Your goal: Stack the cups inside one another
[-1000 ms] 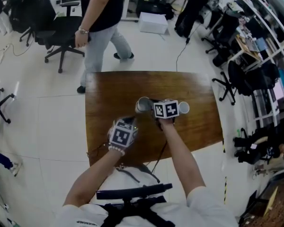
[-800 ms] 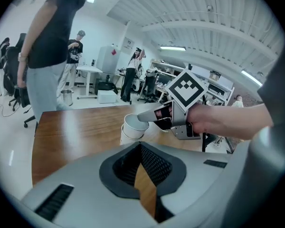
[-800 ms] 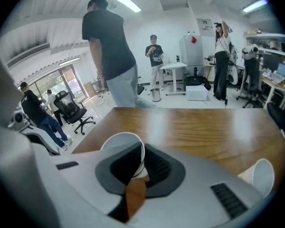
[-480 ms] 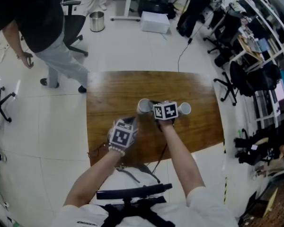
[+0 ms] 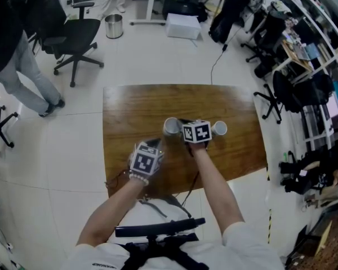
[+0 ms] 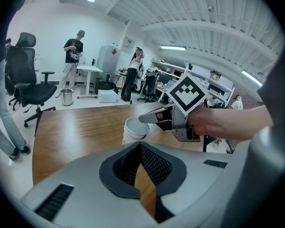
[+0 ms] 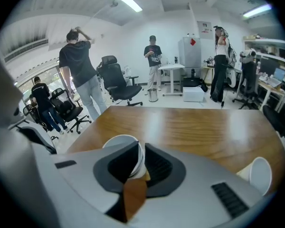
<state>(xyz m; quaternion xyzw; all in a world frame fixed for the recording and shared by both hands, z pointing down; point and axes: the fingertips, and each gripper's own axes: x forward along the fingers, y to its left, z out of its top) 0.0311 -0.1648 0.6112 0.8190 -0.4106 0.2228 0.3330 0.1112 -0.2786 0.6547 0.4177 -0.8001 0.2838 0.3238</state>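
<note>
Opening the right tool (image 7: 138,158) about the wall of the cup (image 7: 118,141) (upright on the table (image 7: 190,122), one jaw inside the rim, one outside). Holding the left tool (image 6: 140,156) released and empty, near that cup. Leaving a second cup (image 7: 260,175) apart at the right.

On a wooden surface (image 5: 129,106), my right hand-held gripper (image 5: 181,124) has its jaws opening around a white cup (image 5: 170,126)'s rim. A second cup (image 5: 219,129) stands just right of it. My left hand-held gripper (image 5: 154,144) hovers nearby.
</note>
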